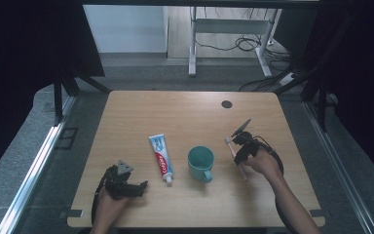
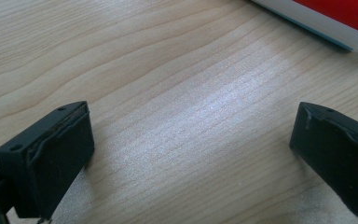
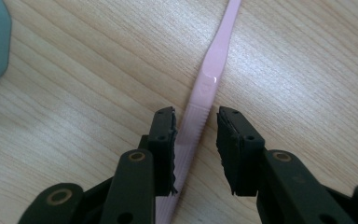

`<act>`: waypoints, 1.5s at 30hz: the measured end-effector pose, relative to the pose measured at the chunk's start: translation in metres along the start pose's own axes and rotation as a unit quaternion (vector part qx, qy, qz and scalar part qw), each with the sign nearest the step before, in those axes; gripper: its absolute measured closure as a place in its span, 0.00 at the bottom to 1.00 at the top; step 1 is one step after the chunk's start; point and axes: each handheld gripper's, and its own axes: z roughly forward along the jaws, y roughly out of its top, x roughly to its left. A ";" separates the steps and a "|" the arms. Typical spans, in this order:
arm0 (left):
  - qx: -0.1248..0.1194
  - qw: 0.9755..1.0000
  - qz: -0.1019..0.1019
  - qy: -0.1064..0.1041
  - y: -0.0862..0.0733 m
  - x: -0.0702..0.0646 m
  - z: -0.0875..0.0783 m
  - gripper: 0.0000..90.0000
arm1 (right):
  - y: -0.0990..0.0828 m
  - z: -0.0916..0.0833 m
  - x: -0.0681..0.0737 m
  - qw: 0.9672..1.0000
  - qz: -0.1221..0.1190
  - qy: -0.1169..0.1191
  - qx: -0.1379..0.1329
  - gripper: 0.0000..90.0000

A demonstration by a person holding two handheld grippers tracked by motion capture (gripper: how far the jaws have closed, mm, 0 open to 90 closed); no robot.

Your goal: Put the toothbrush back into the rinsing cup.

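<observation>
On the worktop are one toothbrush, one toothpaste tube and one teal mug. The right gripper has its jaws narrowly apart around the pink toothbrush handle near the right edge (whether the pads press it, I cannot tell). The left gripper rests wide open and empty near the front-left corner; the tube is cut off there.

Light wood table, small dark round mark near its far right corner, grey floor around, black curtains left and right, white desk frame beyond far edge, tangled cables beneath
</observation>
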 end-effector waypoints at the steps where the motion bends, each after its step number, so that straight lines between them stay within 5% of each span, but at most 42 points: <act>1: 0.000 1.000 0.000 0.000 0.000 0.000 0.000 0.00 | 0.004 0.002 0.001 1.000 -0.001 -0.003 0.012 0.74; 22: 0.000 1.000 0.000 0.000 0.000 0.000 0.000 0.00 | 0.023 0.012 0.013 0.996 -0.010 -0.032 0.082 0.87; 45: 0.000 1.000 0.000 0.000 0.000 0.000 0.000 0.00 | 0.016 -0.010 0.011 0.999 -0.025 -0.003 0.023 0.88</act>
